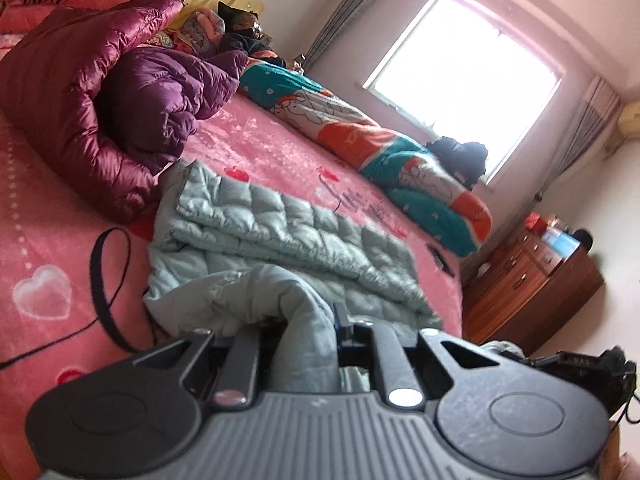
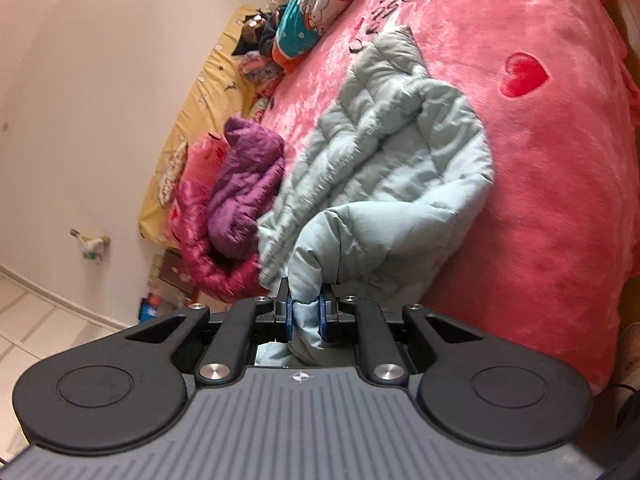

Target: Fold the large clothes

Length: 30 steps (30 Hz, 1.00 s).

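Both grippers are clamped on the same pale blue-grey quilted jacket (image 1: 280, 236), and I have it pinched at two places near its close edge. On the left gripper (image 1: 308, 340) a thick fold of the fabric runs up between the fingers, filling the gap, so I read the jaws as closed tight on cloth. On the right gripper (image 2: 306, 312) the blue pads (image 2: 323, 318) squeeze a bunched lump of the same jacket, which bulges out above them.

The jacket lies on the pink fleece blanket (image 1: 280, 152) that covers the bed, roughly in the middle of it, partly folded over itself with the quilted side showing. In the right wrist view its far end reaches toward dark lettering printed on the blanket, and a red heart (image 2: 526, 74) sits off to one side, apart from the cloth.

Just beside the jacket is a heap of two more puffy coats: a shiny maroon coat (image 1: 76, 92) with a purple coat (image 1: 172, 88) resting on it. A rolled duvet in teal, orange and white (image 1: 384, 148) lies along the far edge of the bed under the bright window (image 1: 464, 76). A wooden dresser (image 1: 532, 280) stands past the bed corner.
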{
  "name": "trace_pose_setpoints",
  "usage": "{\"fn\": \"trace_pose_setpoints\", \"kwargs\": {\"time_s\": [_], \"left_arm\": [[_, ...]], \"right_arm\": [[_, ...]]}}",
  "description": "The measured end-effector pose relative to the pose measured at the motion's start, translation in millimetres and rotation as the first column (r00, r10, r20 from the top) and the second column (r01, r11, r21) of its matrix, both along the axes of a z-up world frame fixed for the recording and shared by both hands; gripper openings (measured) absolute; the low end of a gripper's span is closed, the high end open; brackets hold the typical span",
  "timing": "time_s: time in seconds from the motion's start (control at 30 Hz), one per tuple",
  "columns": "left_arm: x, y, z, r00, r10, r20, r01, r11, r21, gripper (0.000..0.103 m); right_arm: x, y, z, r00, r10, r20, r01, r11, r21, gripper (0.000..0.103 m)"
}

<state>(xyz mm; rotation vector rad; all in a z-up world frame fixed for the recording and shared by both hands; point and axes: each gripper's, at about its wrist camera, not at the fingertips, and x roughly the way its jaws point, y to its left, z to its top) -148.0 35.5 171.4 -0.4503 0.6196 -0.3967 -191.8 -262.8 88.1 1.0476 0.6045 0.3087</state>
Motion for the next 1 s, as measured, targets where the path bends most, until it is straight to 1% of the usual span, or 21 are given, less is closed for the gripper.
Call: {"fn": "trace_pose_setpoints", "kwargs": {"time_s": [0.23, 0.43, 0.53, 0.7, 0.87, 1.0], "left_arm": [[29.7, 7.2, 12.9, 0.999, 0.032, 0.016, -0.03, 0.997, -0.075, 0.012], [58.4, 15.6, 24.2, 0.996, 0.081, 0.034, -0.077, 0.99, -0.116, 0.012], [74.7, 17.1, 26.9, 0.994, 0.106, 0.037, -0.101, 0.989, -0.112, 0.012], [107.8, 19.3, 21.8, 0.988, 0.155, 0.002, -0.153, 0.98, -0.124, 0.012], [140.3, 20.8, 9.3, 0.979, 0.197, -0.044, -0.201, 0.974, -0.107, 0.012], [162.8, 19.9, -0.8, 0.972, 0.222, -0.076, -0.227, 0.972, -0.067, 0.012]], "right_arm": [[23.9, -5.7, 19.2, 0.998, -0.038, 0.044, 0.036, 0.998, 0.049, 0.014], [53.4, -14.6, 28.1, 0.991, -0.094, 0.092, 0.087, 0.993, 0.086, 0.014], [70.1, -21.6, 28.3, 0.985, -0.135, 0.111, 0.121, 0.984, 0.127, 0.014], [96.7, -35.4, 17.0, 0.975, -0.201, 0.095, 0.179, 0.963, 0.201, 0.015], [122.5, -41.1, 4.2, 0.966, -0.253, 0.048, 0.237, 0.946, 0.222, 0.015], [139.5, -45.2, -2.9, 0.963, -0.267, 0.037, 0.254, 0.944, 0.21, 0.015]]}}
